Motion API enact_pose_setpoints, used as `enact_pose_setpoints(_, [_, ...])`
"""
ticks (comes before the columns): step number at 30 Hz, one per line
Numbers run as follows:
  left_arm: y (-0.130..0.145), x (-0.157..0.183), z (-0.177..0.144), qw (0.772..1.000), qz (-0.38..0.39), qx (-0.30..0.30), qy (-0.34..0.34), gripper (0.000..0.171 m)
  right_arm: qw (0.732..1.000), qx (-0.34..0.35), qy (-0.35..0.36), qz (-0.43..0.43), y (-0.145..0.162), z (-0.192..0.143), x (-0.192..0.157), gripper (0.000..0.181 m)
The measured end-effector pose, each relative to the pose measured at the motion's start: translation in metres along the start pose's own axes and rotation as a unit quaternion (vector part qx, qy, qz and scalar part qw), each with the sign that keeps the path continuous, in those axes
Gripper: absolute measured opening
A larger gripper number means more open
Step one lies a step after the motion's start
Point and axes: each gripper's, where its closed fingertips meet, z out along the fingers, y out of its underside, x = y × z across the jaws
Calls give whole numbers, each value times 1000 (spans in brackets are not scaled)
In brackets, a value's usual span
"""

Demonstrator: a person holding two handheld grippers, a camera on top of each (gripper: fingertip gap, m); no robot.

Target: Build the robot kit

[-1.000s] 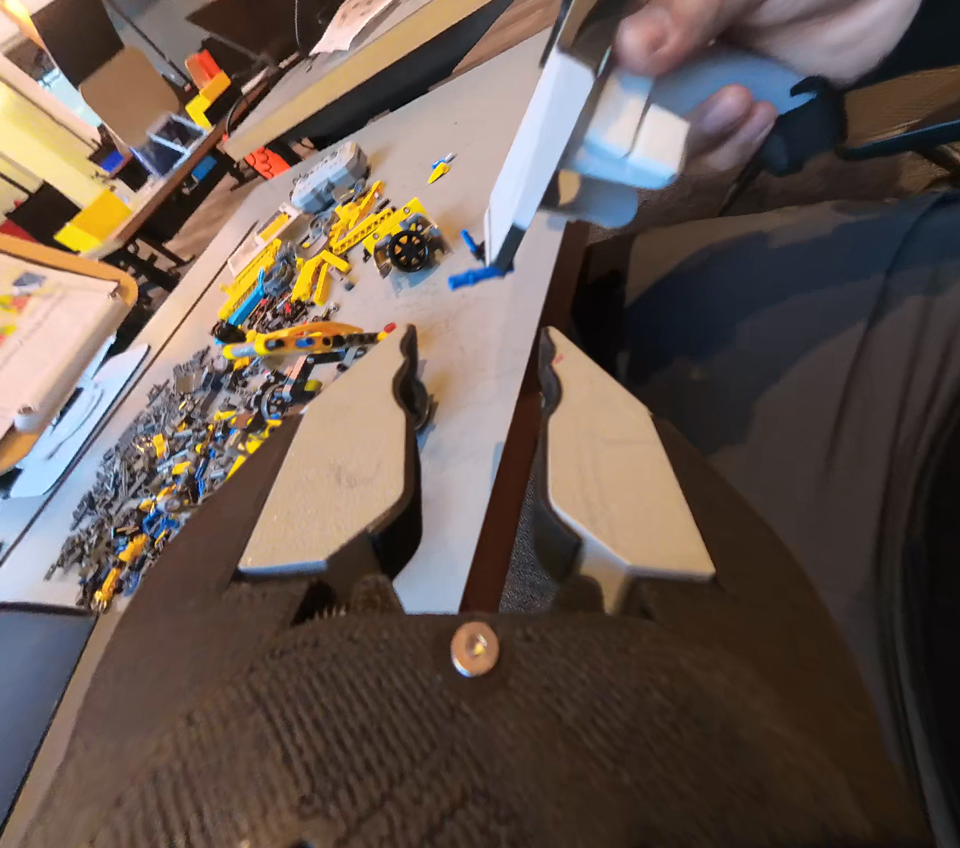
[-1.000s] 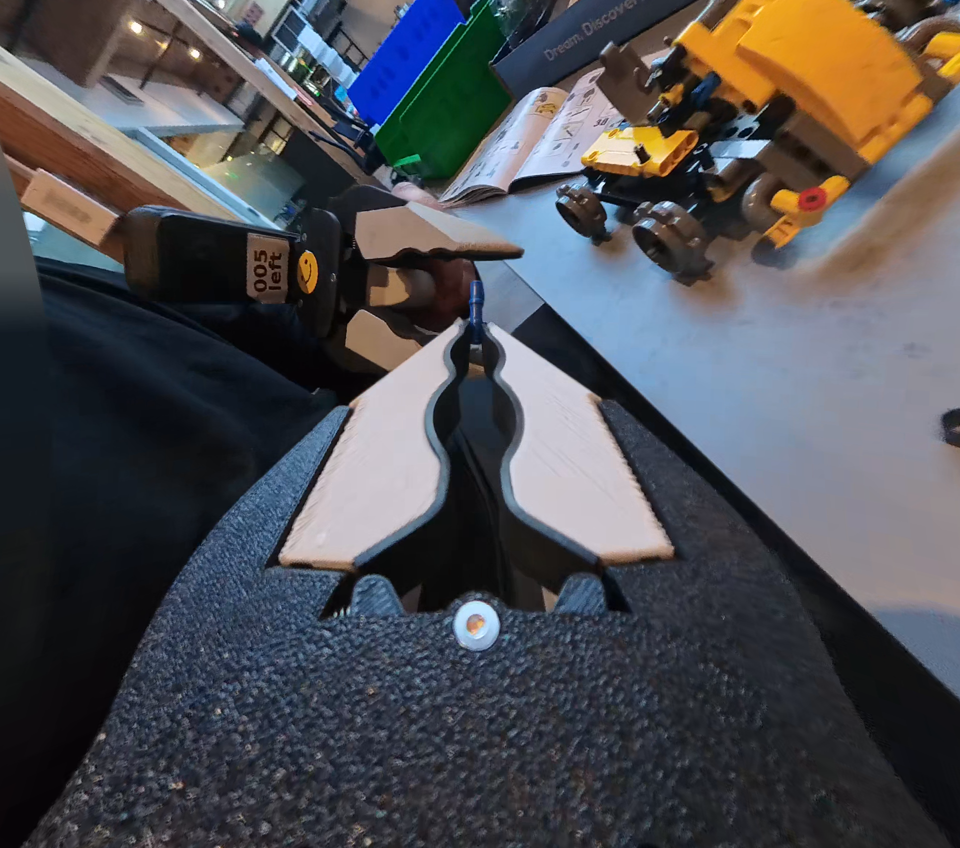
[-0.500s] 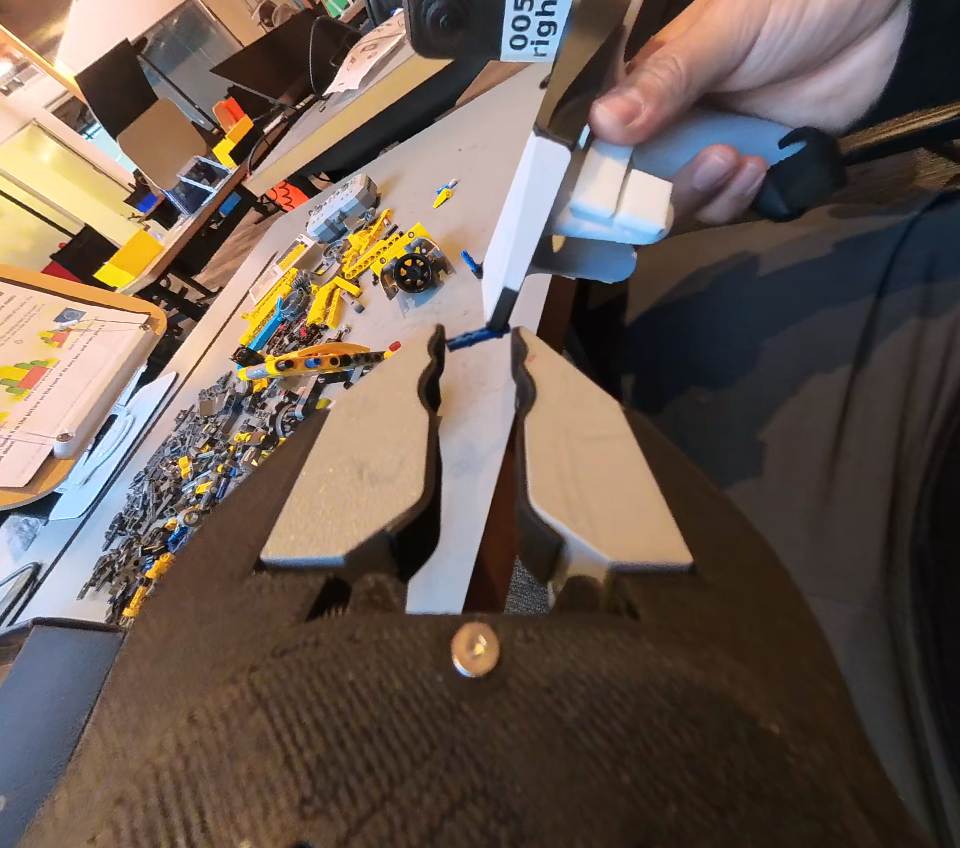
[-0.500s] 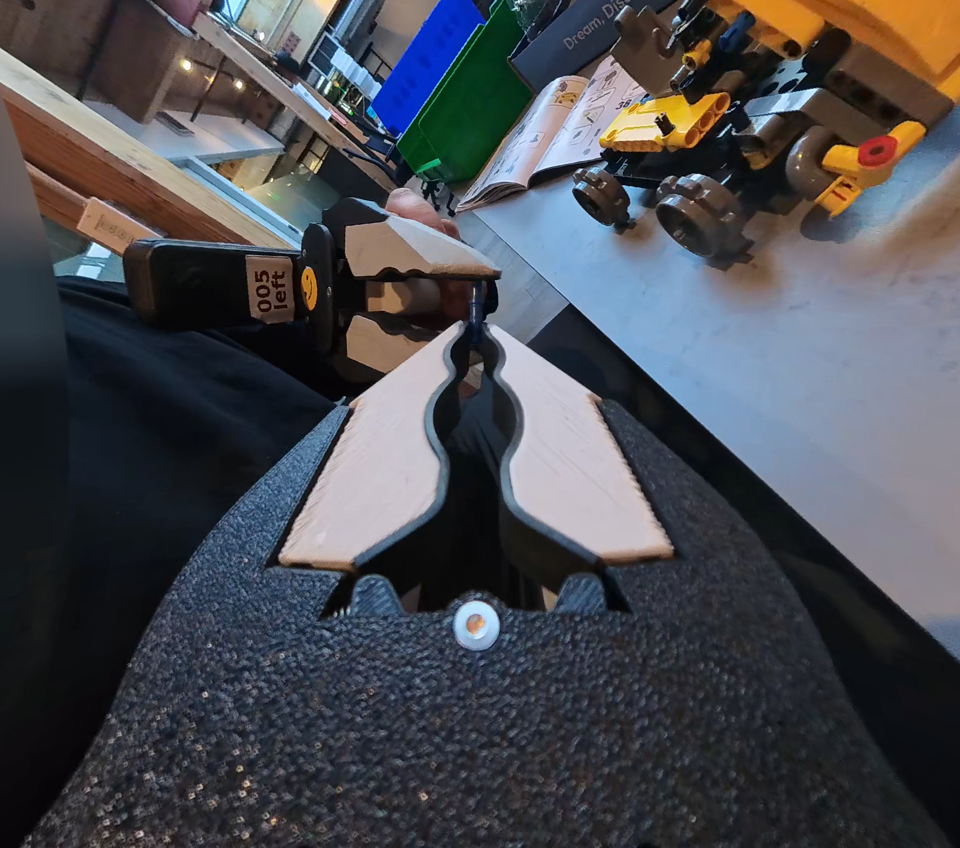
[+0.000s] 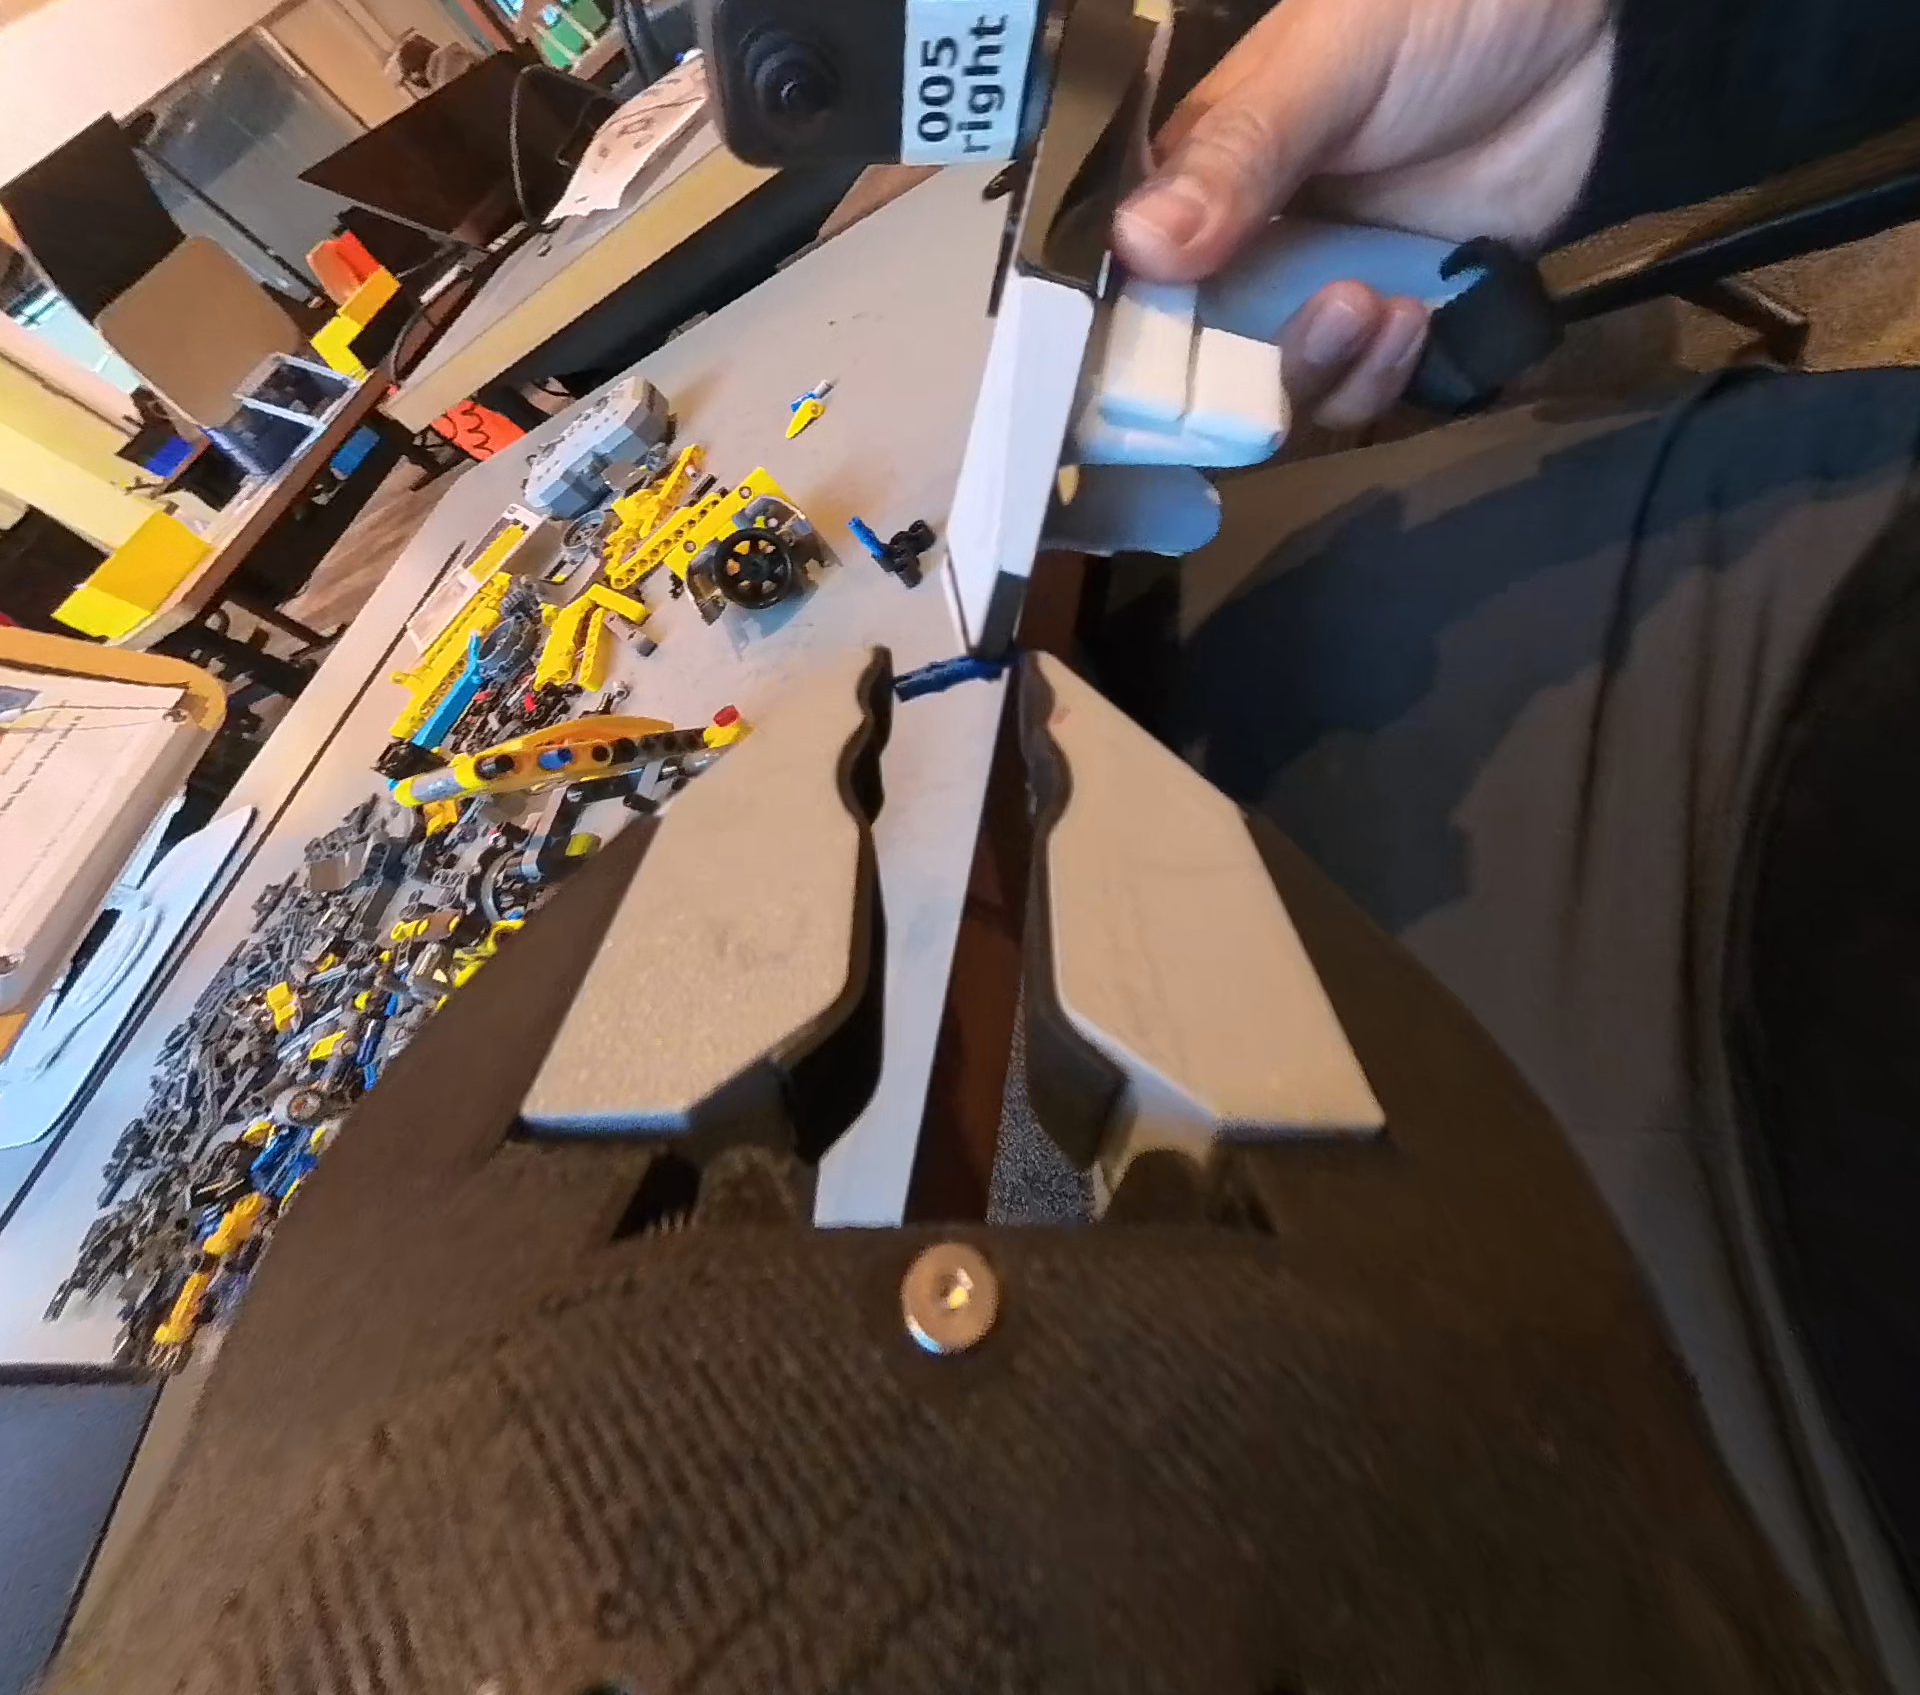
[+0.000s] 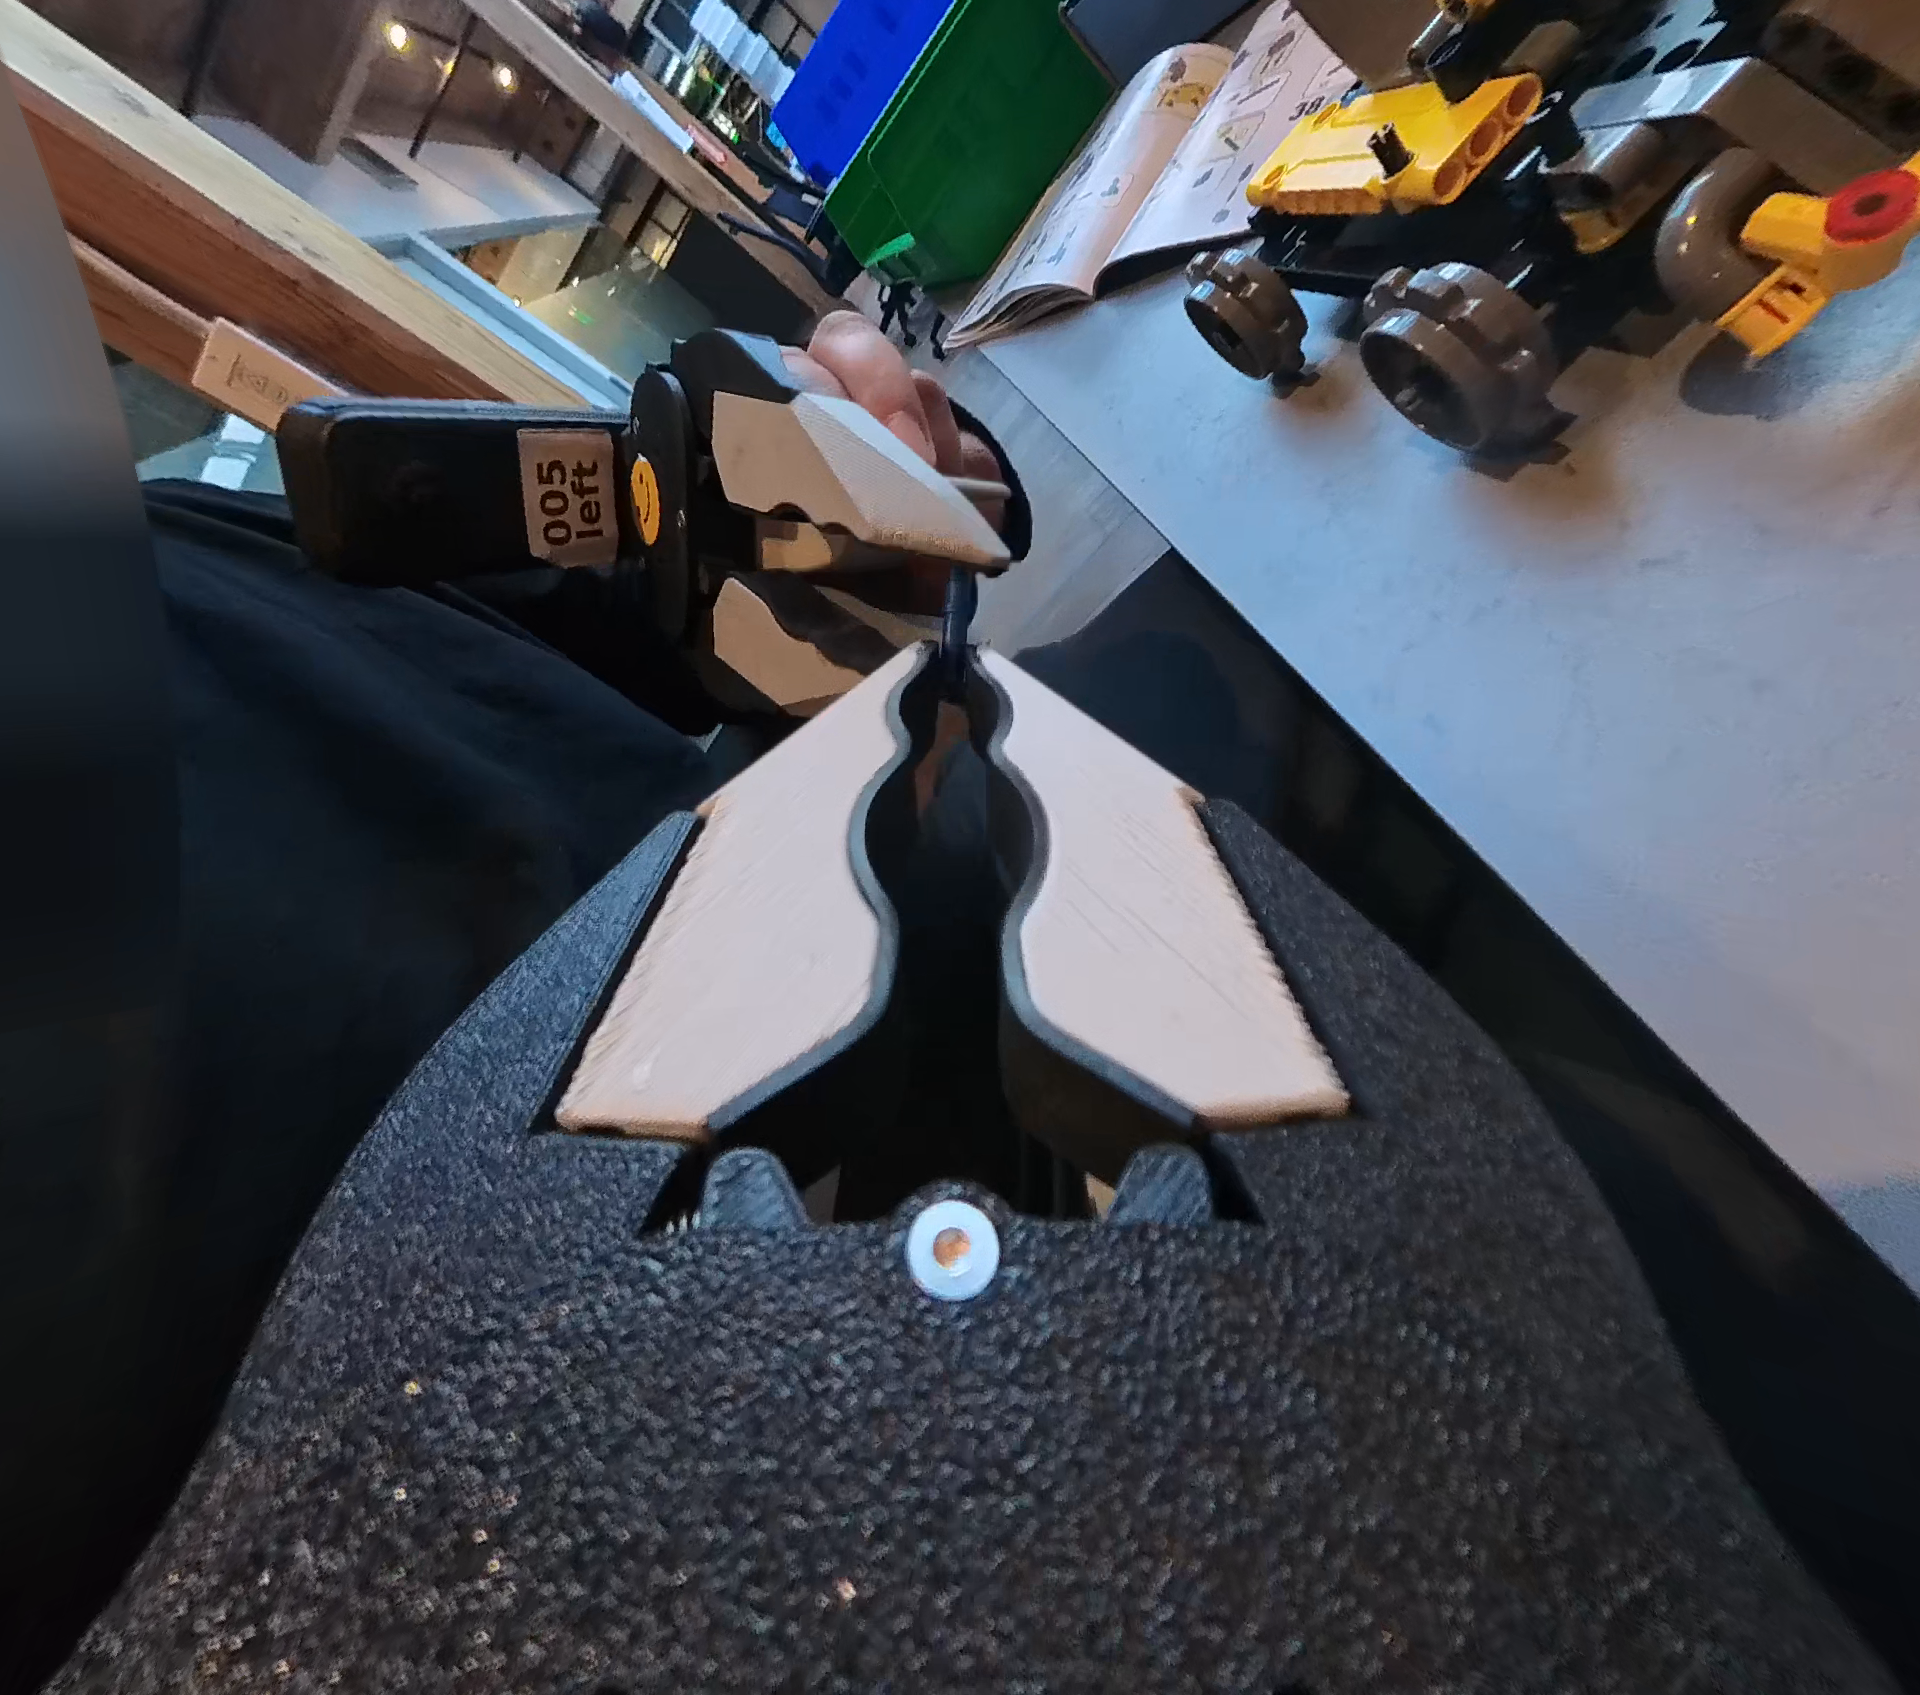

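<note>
- the right tool, with tan flat fingers, is closed to a narrow pinch on a small blue plastic pin; only one end is gripped, so the rest of the pin sticks out free past the tips.
- the left tool, with grey flat fingers, is partly open, and the free end of the pin lies in the gap at its tips. in the right wrist view the pin reaches up to one grey finger, but whether they touch i cannot tell.
- both tools meet in the air just off the near edge of the grey bench, over the person's lap, which leaves room for them to come at the pin from opposite sides.
- a hand grips the right tool's grey handle.
- on the bench to the left lies a loose pile of small grey, black, yellow and blue building parts, with a half-built yellow beam assembly just beyond it.
- farther along the bench stands a yellow and grey toy vehicle, and beside it an open instruction booklet.
</note>
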Motion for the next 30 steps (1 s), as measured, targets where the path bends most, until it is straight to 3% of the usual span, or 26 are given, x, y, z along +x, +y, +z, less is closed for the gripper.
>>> enact_pose_setpoints(16, [3, 15, 1, 999, -1, -7, 47, 23, 1000, -24, 2, -1, 9, 3, 3, 4])
enact_pose_setpoints(23, [7, -8, 3, 990, -135, -19, 16, 29, 998, 70, 5, 10, -18, -6, 4, 4])
enact_pose_setpoints(30, [-12, -9, -4, 946, -310, 38, 90, 24, 988, 150, -23, -22, -35, -3, -10, 3])
